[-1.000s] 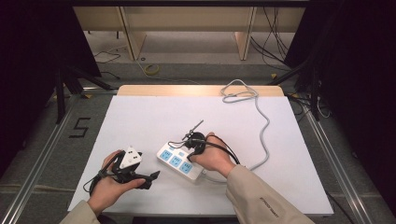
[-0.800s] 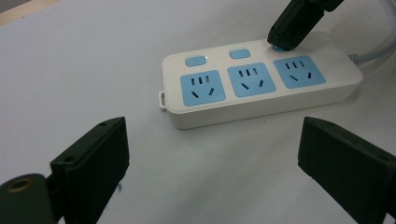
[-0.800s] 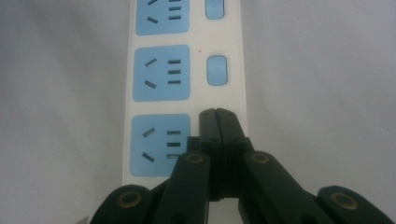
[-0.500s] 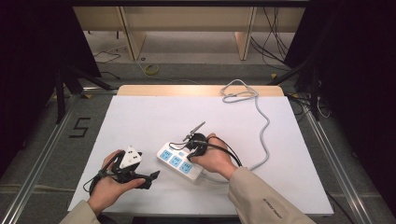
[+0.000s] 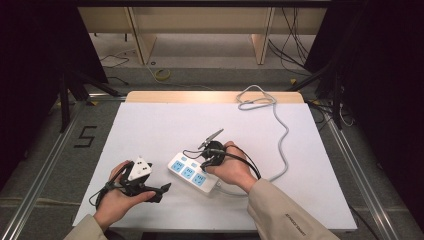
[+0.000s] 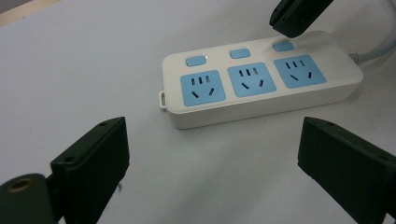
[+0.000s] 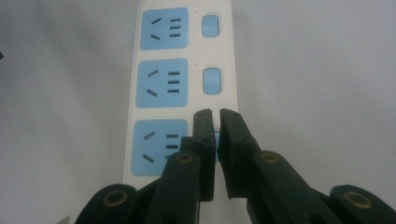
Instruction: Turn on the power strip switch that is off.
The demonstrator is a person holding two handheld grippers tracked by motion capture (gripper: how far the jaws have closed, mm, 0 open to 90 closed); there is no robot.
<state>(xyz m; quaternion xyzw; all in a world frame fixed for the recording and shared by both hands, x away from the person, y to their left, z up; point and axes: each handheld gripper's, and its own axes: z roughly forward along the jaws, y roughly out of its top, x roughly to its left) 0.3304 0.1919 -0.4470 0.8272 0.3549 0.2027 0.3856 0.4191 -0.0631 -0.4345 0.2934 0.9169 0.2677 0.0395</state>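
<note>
Your right gripper [image 7: 217, 116], jaws nearly closed and holding nothing, stays poised over the end switch [image 6: 283, 46] of the white power strip [image 5: 192, 173] near the table's [image 5: 150, 125] front middle. Your left gripper [image 5: 150, 190] keeps wide open just left of the strip; nothing has visibly shifted.

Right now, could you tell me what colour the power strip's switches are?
Light blue switches, clearest in the left gripper view.

Left gripper [image 5: 159, 192] sits low at the near left, held in the left hand [image 5: 117, 200], jaws spread wide and pointing right. Right gripper [image 7: 216, 114] is angled down from the right hand [image 5: 232, 170], jaws nearly together with a thin slit between them. Both forearms come in from the bottom edge.
</note>
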